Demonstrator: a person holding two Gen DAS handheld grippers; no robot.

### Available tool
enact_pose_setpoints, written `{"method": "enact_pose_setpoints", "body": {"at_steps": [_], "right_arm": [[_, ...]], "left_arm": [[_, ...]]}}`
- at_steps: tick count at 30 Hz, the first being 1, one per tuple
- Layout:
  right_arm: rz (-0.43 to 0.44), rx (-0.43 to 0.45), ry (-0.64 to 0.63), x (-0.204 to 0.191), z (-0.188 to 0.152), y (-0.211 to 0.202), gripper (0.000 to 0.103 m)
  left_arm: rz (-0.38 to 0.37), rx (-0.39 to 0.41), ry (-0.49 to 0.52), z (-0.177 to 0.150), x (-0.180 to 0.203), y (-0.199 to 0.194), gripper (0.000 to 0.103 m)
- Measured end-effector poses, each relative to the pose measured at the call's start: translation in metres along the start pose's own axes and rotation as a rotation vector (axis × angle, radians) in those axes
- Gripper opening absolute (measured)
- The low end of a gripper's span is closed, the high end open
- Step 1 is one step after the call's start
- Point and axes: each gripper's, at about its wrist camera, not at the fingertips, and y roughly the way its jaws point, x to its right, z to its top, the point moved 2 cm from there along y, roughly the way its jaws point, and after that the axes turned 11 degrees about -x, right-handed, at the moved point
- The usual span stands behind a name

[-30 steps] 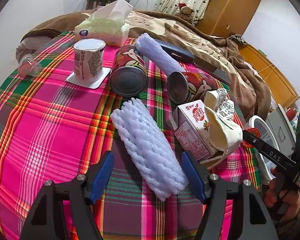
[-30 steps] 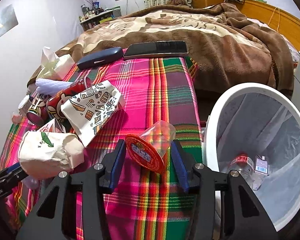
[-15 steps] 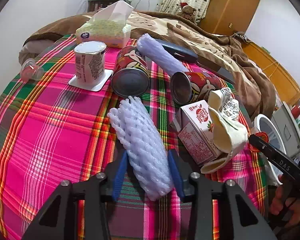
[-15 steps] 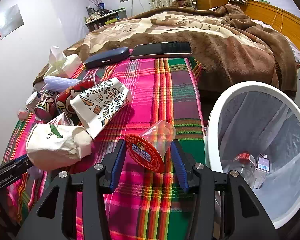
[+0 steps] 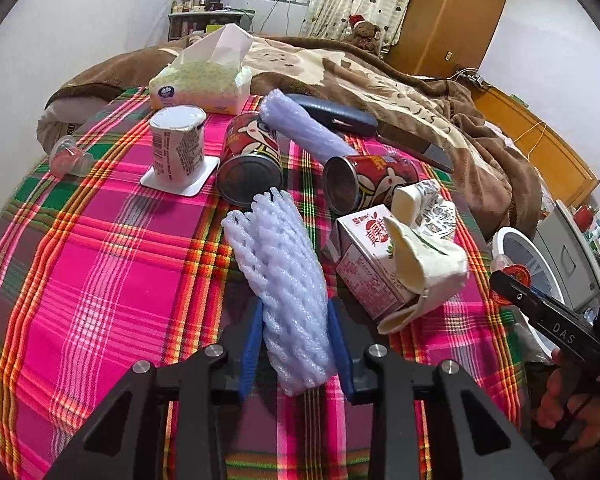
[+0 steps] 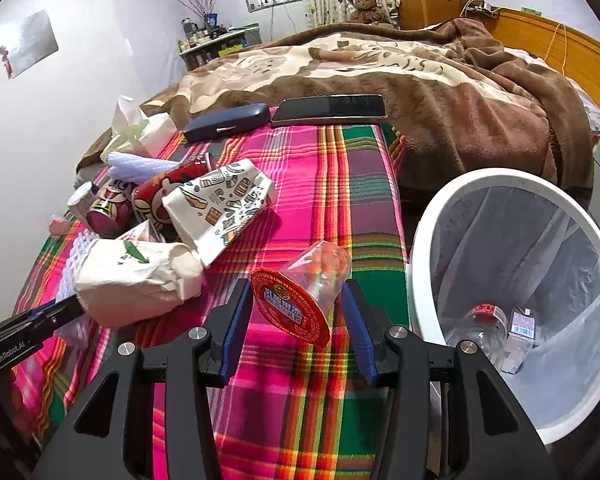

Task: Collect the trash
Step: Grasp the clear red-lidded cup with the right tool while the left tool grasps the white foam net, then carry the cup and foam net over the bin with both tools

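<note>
L tongs [image 5: 296,346] closing on foam net [image 5: 282,276], milk carton [image 5: 366,262] beside.

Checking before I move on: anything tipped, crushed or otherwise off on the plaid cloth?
Yes. Two red cans lie on their sides, two paper cups are crushed flat, and the yogurt cup stands upside down on its lid. Nothing looks spilled.

Two fisheye wrist cameras look steeply down, close over a plaid cloth [image 5: 100,240]. The left view faces the bed [image 5: 420,92] beyond the litter; the right view takes in a white bin [image 6: 440,216] at lower right. Both share the crumpled paper cup [image 5: 428,268] [image 6: 140,276].
</note>
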Motion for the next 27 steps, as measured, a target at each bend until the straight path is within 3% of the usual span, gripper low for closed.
{"method": "enact_pose_setpoints", "body": {"at_steps": [13, 27], "right_arm": [[0.016, 0.067, -0.007, 0.001, -0.007, -0.031, 0.047], [-0.063, 0.132, 0.069, 0.060, -0.015, -0.071, 0.047]], "left_arm": [[-0.048, 0.063, 0.096, 0.003, 0.033, -0.046, 0.033], [-0.151, 0.046, 0.287, 0.012, 0.135, -0.041, 0.033]]}}
